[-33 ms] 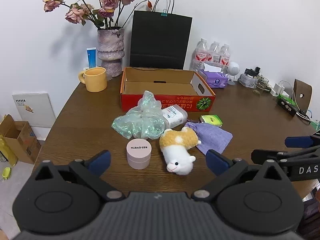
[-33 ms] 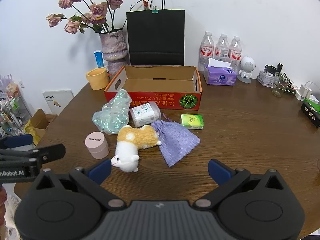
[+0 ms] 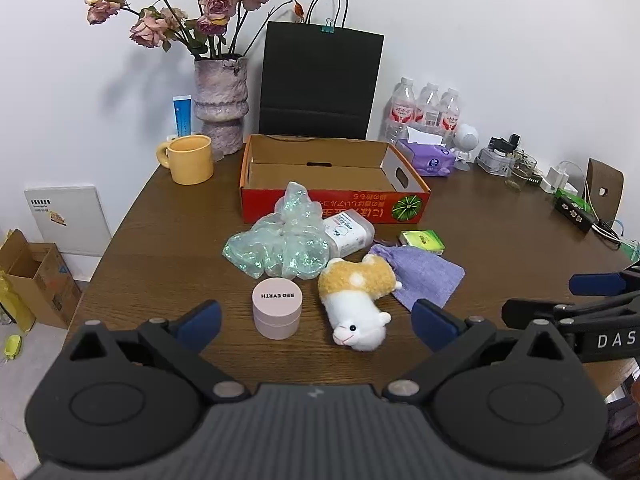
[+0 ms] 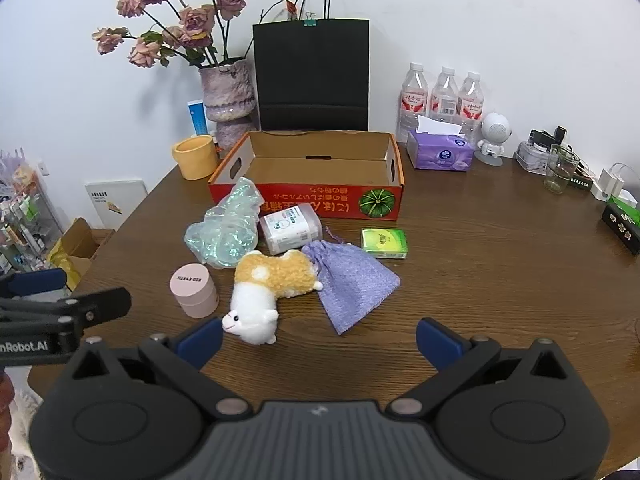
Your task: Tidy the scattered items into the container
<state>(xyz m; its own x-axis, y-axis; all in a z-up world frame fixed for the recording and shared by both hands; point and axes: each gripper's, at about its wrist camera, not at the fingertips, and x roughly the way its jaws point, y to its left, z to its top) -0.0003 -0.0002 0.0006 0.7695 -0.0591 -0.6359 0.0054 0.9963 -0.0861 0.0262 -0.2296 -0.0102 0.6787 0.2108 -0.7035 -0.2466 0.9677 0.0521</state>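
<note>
An open red cardboard box (image 3: 332,208) (image 4: 312,200) stands mid-table with nothing in it. In front of it lie an iridescent plastic bag (image 3: 280,240), a white wipes pack (image 3: 350,232), a small green box (image 4: 384,242), a purple pouch (image 4: 352,284), a yellow-and-white plush toy (image 3: 356,300) (image 4: 268,284) and a pink jar (image 3: 277,308) (image 4: 194,290). My left gripper (image 3: 316,322) hangs open just short of the jar and plush. My right gripper (image 4: 320,339) is open too, near the plush and pouch. Neither holds anything.
A yellow mug (image 3: 190,160), a flower vase (image 3: 220,108) and a black paper bag (image 3: 320,80) stand behind the box. Water bottles (image 4: 444,96), a tissue pack (image 4: 440,154), a glass (image 4: 560,168) and chargers crowd the back right. Cardboard boxes (image 3: 36,276) sit on the floor at left.
</note>
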